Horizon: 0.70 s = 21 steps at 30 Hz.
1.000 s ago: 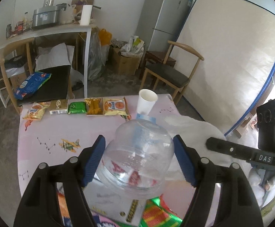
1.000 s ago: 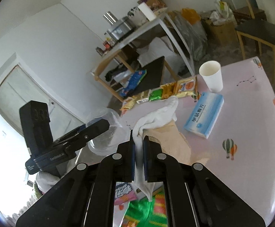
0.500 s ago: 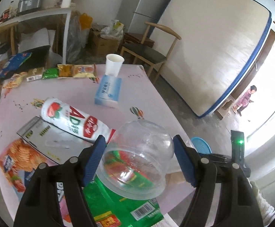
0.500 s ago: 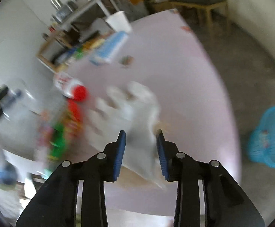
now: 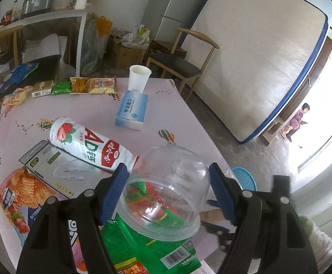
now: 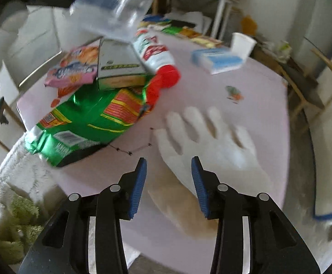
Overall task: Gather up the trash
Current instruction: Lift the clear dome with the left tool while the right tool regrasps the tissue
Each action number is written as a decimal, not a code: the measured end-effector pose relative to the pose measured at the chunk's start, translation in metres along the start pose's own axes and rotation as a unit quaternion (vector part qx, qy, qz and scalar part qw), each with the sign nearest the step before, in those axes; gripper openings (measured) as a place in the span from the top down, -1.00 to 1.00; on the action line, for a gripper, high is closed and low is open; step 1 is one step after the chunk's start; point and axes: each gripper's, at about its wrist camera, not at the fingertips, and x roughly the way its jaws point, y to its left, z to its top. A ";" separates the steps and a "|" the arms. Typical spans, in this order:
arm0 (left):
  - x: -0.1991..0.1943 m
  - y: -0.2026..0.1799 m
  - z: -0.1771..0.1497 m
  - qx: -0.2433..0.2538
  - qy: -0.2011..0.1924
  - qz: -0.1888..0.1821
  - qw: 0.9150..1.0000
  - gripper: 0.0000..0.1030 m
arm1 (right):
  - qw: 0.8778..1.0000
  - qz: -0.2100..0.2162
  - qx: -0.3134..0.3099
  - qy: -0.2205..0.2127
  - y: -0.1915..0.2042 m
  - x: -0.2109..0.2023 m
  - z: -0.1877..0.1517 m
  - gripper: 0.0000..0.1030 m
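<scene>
Right wrist view: the right gripper (image 6: pixel 168 180) hangs released over a flat white glove (image 6: pixel 211 141), fingers fanning toward upper frame; the left gripper (image 5: pixel 168 194) grasps a clear plastic dome (image 5: pixel 166 191).

I'm seeing the pink table (image 5: pixel 177 105) carrying a paper cup (image 5: pixel 139 78), tissue box (image 5: pixel 132 110), drink bottle (image 5: pixel 90 146) lying sideways, grey box (image 5: pixel 51 169), green snack bag (image 6: pixel 90 118), white glove (image 6: pixel 214 141) lying flat.

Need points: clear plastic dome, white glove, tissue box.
clear plastic dome (image 5: pixel 166 182), left wrist view, on its curved side wall.
white glove (image 6: pixel 214 143), right wrist view, on the palm.
tissue box (image 5: pixel 133 108), left wrist view, on the printed top face.
</scene>
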 end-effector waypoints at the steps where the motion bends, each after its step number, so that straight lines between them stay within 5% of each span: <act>1: 0.001 0.002 0.000 -0.001 0.001 0.001 1.000 -0.38 | 1.000 0.002 -0.006 0.006 0.001 0.010 0.005 0.33; 7: 0.004 0.015 0.002 -0.015 0.002 0.002 1.000 -0.38 | 0.999 0.015 -0.023 0.017 0.003 0.036 0.016 0.54; 9: 0.006 0.019 0.001 -0.020 0.002 0.001 1.000 -0.38 | 1.000 0.019 -0.010 0.021 -0.004 0.038 0.021 0.87; 12: 0.008 0.022 0.000 -0.025 0.004 0.000 1.000 -0.38 | 0.999 0.035 0.017 0.012 -0.018 0.035 0.024 0.96; 21: 0.006 0.025 -0.001 -0.029 0.000 -0.002 1.000 -0.38 | 0.980 0.050 0.155 -0.111 -0.088 -0.050 0.047 0.98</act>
